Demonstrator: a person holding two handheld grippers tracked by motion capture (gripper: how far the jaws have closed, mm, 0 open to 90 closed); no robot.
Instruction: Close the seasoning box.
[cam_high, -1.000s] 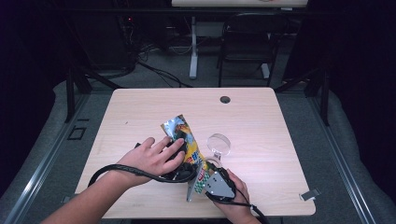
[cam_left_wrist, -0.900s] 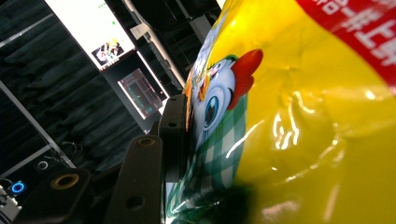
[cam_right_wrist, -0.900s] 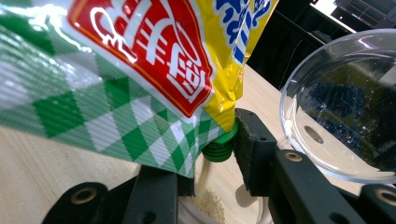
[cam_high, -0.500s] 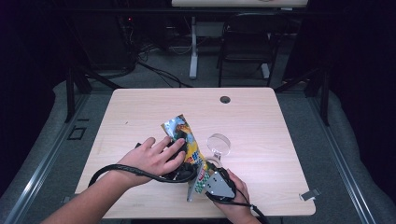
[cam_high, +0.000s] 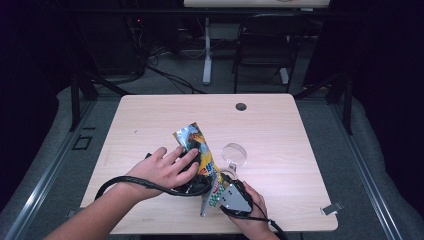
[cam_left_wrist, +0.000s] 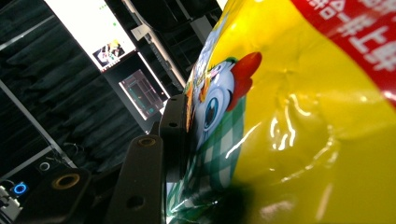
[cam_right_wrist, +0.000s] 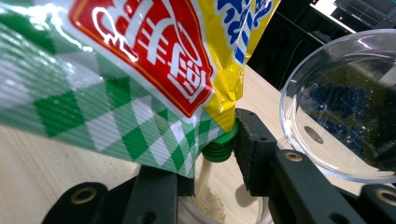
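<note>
A yellow foil pouch (cam_high: 200, 150) with a cartoon chicken and green checks lies tilted over the table's front middle. Its green spout (cam_right_wrist: 218, 147) points down, and a thin pale stream runs from it onto white powder (cam_right_wrist: 208, 201) in a container below. My right gripper (cam_high: 226, 194) holds that end, with the spout between its jaws and the right pad (cam_right_wrist: 250, 142) against it. My left gripper (cam_high: 196, 175) lies under the person's hand, shut on the pouch (cam_left_wrist: 299, 121). One jaw presses its side and the other is hidden behind it.
A clear round glass dish (cam_high: 234, 154) stands just beyond the right gripper, close beside the spout (cam_right_wrist: 345, 107). A black cable (cam_high: 145, 184) loops over the table's front left. A round hole (cam_high: 241, 106) is at the far edge of the wooden table (cam_high: 280, 135).
</note>
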